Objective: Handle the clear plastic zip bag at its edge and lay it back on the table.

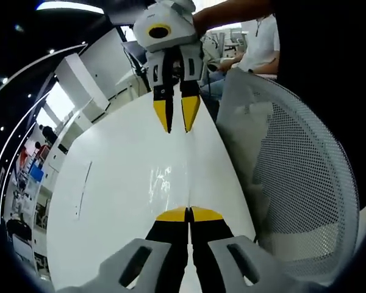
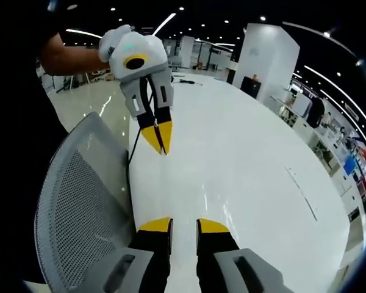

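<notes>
Clear zip bag (image 1: pixel 165 177) is stretching between both grippers above the white desk (image 1: pixel 110 201). Left gripper (image 1: pixel 189 215) jaws are pinching one edge; right gripper (image 2: pixel 184 224) jaws are standing parted. Lowering both evenly should lay it flat.

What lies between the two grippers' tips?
In the left gripper view, between the left gripper and the right gripper lies white table with a faint glossy sheen, perhaps the clear bag; I cannot tell.
</notes>
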Motion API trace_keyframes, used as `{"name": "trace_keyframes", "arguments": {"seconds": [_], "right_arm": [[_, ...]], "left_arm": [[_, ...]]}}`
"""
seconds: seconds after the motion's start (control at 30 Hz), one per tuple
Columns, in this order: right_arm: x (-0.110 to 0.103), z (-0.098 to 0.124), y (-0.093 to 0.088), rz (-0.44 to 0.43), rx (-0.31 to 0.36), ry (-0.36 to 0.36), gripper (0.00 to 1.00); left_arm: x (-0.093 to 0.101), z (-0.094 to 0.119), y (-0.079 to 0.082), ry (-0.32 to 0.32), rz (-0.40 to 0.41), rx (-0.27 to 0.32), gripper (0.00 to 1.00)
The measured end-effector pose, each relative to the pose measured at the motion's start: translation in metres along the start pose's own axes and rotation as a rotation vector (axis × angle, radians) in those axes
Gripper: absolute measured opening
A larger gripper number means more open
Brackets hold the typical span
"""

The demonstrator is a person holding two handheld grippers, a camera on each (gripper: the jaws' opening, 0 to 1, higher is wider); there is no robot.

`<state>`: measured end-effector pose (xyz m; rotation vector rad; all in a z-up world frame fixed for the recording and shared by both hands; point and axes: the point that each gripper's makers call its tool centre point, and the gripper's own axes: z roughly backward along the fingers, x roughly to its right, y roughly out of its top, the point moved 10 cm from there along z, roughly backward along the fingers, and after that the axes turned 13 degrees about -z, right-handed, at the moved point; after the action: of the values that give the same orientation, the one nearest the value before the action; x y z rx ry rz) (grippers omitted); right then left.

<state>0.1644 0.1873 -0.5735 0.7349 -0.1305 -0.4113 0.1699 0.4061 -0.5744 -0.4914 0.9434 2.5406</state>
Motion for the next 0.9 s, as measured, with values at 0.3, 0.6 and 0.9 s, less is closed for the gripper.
{"name": "trace_keyframes", "arguments": {"seconds": [0.3,0.6,0.9], "right_arm": [[-0.005,-0.012,-0.001,-0.033,0.012,0.028,0.09],[-0.012,-0.025,-0.005,-0.064,0.108,0.038,0.0],[-0.01,-0.025,0.002,-0.107,0.102,0.025,0.0]], "left_arm": [[-0.006,0.0,0.005,0.028,0.006,0.016,0.0],[-0.011,-0.001,0.007,0.051,0.01,0.031,0.0],[-0.013,0.0,0.006,0.072,-0.033,0.009,0.0]]}}
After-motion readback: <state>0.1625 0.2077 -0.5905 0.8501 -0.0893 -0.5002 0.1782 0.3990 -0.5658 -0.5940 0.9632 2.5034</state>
